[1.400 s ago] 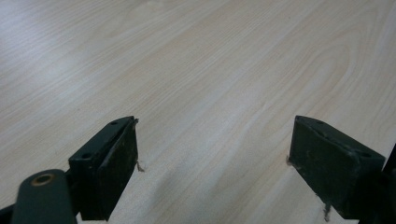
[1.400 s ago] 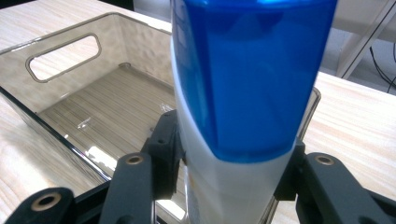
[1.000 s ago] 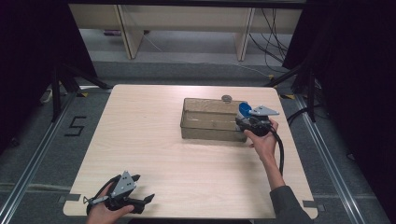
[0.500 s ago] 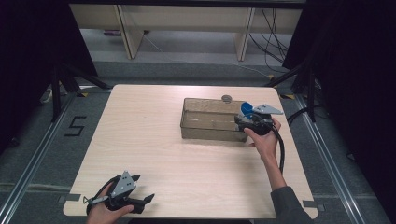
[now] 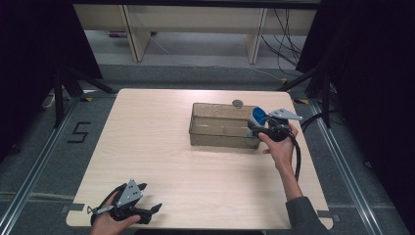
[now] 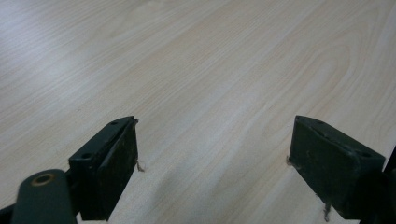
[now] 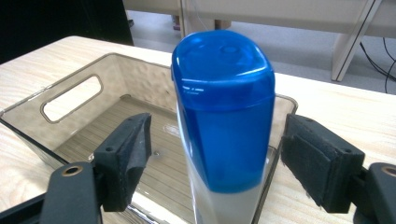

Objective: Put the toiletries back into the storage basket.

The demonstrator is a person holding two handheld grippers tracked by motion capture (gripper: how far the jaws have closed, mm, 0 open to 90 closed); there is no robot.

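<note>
A white bottle with a blue cap point(image 7: 223, 107) stands upright at the near end of a clear plastic bin point(image 7: 28, 116). My right gripper point(image 7: 219, 140) sits around it, and there is a gap between each pad and the bottle. Its jaws have just been opening, with the bottle between them. From above, the blue cap point(image 5: 258, 116) shows at the bin's point(image 5: 220, 138) right end, with the right gripper point(image 5: 255, 126) just beside it. My left gripper point(image 5: 150, 197) rests open at the table's front left edge, nothing between its jaws point(image 6: 215, 144) but bare wood.
A small round grey object point(image 5: 238, 103) lies on the table just behind the bin. The light wooden table point(image 5: 147, 142) stretches between the two hands. Dark floor, rails and shelf legs surround it.
My right gripper has drawn back slightly to the right from the bin's end, leaving the blue-capped bottle there. The left hand has not moved.
</note>
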